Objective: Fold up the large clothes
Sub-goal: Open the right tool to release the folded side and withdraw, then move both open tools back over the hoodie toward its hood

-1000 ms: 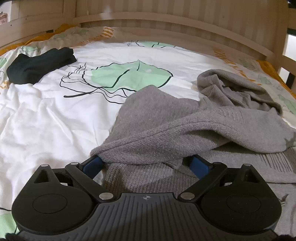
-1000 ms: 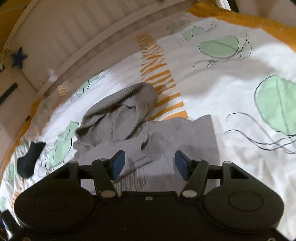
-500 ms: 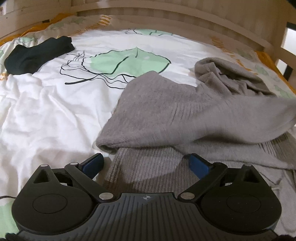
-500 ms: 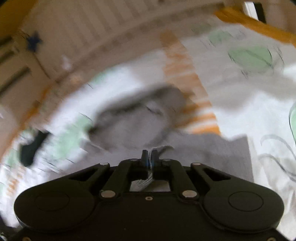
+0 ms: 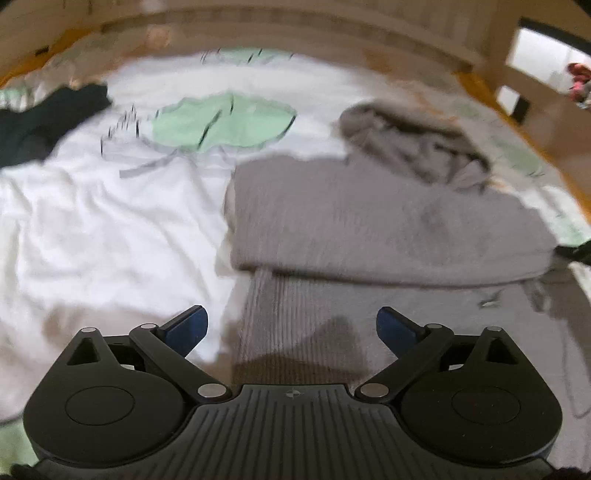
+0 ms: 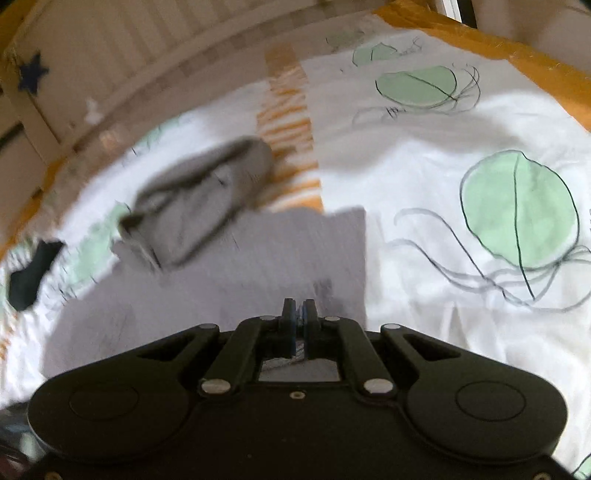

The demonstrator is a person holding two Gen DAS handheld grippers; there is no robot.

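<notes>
A grey knit sweater (image 5: 369, 221) lies on the bed, its body folded over itself, with a ribbed band showing below the fold. Its bunched part (image 5: 413, 147) is heaped at the far right. My left gripper (image 5: 291, 325) hovers open above the ribbed band, with nothing between its blue pads. In the right wrist view the same sweater (image 6: 240, 266) spreads ahead, with the bunched part (image 6: 207, 206) beyond it. My right gripper (image 6: 299, 314) is shut, and a bit of grey knit is pinched under its fingertips. Both views are motion-blurred.
The white bedspread (image 5: 92, 229) with green leaf prints is wrinkled on the left. A dark garment (image 5: 44, 122) lies at the far left, also seen as a dark garment (image 6: 29, 273). A slatted wooden bed rail (image 5: 295, 22) runs along the far side, and an orange border (image 6: 535, 66) edges the spread.
The right gripper went from open to shut on the sweater's fabric. The left gripper, still open, pulled back and up from the sweater's fold, and the folded layer now lies flatter.
</notes>
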